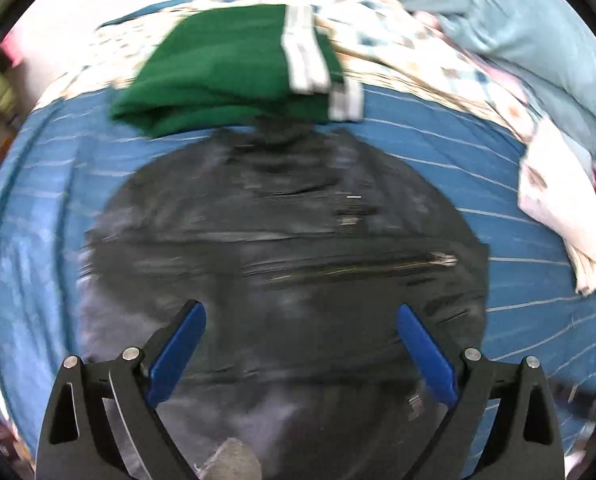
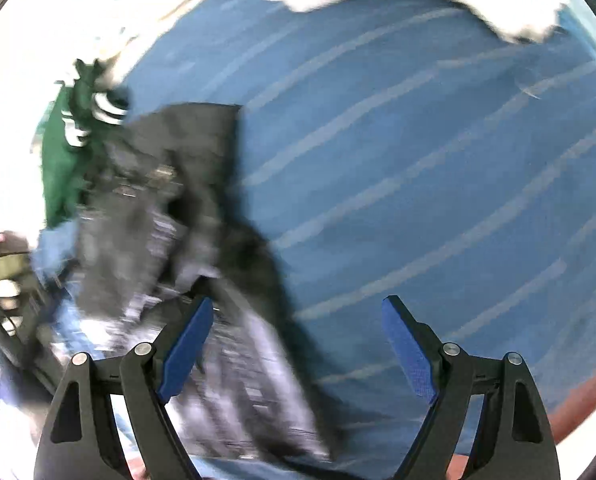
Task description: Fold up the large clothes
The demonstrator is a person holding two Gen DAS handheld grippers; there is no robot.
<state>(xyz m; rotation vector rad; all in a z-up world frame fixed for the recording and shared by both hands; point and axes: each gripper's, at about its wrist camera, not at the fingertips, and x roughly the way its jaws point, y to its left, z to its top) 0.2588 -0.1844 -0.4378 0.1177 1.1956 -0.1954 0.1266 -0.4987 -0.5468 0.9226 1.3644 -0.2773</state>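
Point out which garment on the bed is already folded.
The green garment with white side stripes: it sits as a compact folded stack at the far edge of the blue striped sheet. The black jacket lies spread out flat.

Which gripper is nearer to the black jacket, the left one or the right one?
Left. The left gripper hangs open over the black jacket; the right gripper is open at its edge, mostly over blue bedsheet.

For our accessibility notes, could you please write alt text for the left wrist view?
A dark jacket lies spread on a blue striped bedsheet, blurred by motion, below the open left gripper, which holds nothing. A folded green garment with white stripes sits just beyond the jacket, with patterned bedding behind it.
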